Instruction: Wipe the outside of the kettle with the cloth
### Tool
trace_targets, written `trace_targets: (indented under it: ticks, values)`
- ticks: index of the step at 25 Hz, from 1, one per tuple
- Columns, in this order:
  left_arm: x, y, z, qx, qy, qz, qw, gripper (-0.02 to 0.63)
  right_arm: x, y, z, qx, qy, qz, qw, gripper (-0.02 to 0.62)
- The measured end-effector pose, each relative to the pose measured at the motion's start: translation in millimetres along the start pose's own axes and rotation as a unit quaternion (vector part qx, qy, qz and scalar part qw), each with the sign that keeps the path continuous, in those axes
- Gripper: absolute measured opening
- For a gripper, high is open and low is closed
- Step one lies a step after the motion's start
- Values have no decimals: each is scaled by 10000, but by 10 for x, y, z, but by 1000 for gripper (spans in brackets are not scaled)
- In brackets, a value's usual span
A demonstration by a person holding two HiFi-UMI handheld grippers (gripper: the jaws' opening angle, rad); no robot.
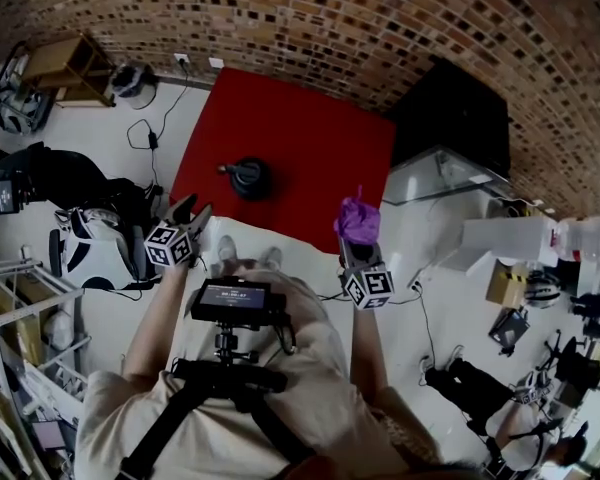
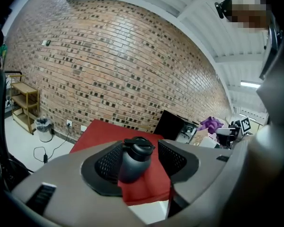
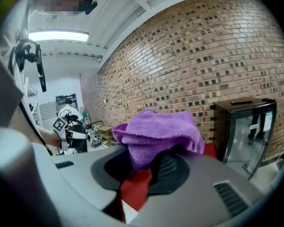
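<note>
The left gripper (image 1: pixel 193 210) is held with its jaws wide apart. Nothing is gripped there, and the dark, rounded kettle (image 1: pixel 250 178) is only framed in the gap from well off. The right gripper (image 1: pixel 358 243) is clamped on a crumpled purple terry cloth (image 1: pixel 357 220), which is bunched up over the jaws. The kettle is stood on the red square table (image 1: pixel 320 138), in its near left part, ahead of both grippers and touched by neither.

The approach is judged to be the step in hand. It is best done if the open jaws are brought squarely round the kettle's lower body, so it is steadied and not tipped. The cloth is then pressed broadly against the side wall.

The kettle is set upright, long axis vertical, lid on top. A small stub is seen jutting toward the head view's left, but whether it is a spout or a handle cannot be told.
</note>
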State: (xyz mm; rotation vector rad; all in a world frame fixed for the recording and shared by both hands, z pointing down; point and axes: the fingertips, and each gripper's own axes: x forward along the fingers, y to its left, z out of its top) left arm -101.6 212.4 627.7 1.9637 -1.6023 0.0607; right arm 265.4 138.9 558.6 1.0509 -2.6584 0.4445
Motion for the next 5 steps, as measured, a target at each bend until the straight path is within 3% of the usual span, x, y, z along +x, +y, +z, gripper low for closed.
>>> trace_targets:
  ticks: [5]
  values:
    - [-46, 38, -118, 38, 81, 20, 10000, 235, 43, 98, -31, -7, 13, 72, 10000, 104]
